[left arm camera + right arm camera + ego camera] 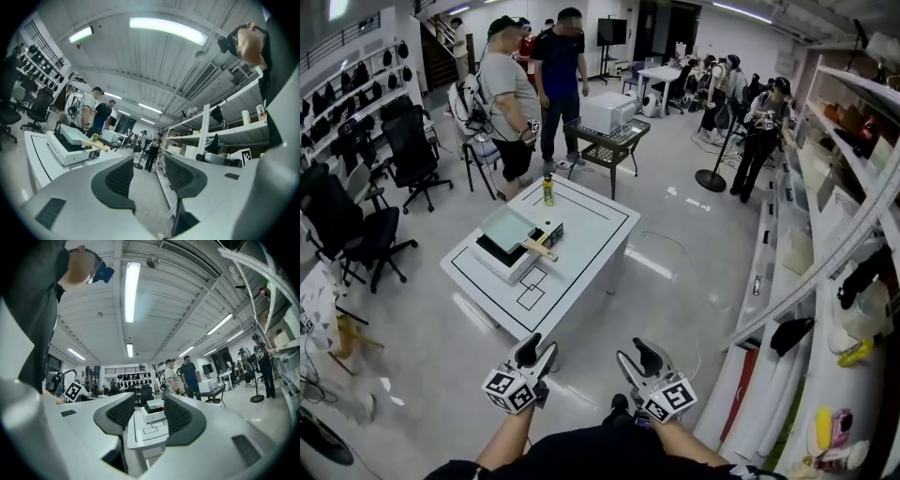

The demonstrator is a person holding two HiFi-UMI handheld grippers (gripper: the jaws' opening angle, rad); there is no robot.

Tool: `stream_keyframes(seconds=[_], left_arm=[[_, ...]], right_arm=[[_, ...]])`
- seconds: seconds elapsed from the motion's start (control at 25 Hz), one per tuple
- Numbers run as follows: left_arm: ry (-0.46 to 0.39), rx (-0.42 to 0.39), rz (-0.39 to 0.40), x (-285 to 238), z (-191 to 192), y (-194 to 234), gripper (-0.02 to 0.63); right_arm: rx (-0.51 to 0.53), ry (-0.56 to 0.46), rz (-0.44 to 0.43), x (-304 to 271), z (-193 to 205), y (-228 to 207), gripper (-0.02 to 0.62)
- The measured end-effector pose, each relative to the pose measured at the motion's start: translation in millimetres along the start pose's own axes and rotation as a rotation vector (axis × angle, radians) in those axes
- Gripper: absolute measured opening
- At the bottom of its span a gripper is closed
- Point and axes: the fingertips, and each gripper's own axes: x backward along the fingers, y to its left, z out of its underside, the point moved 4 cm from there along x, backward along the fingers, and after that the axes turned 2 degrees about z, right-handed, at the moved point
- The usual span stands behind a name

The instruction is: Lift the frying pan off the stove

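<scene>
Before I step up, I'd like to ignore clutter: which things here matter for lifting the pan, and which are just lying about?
For the job: pan, its handle, stove, table, left gripper and right gripper, both open and empty.
Lying about: bottle at the table's far end, chairs, side table.

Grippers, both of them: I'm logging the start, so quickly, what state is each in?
Left gripper: open, nothing between its jaws.
Right gripper: open, nothing between its jaws.
</scene>
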Motion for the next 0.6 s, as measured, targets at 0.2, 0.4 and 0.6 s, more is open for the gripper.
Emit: stream_keyframes(seconds=[0.2,0.4,0.6], left_arm=[[-0.036,0.007,-0.099,-41.0,-12.6,9.7,0.212],[-0.048,0.007,-0.178,-80.9,-23.6,2.3,0.212],[-0.076,0.029,-0.256,-105.1,-28.9,0.6,0.212]], right_arm=[[-0.014,0.008,-0.075,-28.0,-12.2,-58.4,0.199],[-0.029,0.006,-0.152,-52.1,-33.1,-115.4,0.199],[-0.052,0.014,-0.229,-69.1,-44.4,-152.1,0.199]])
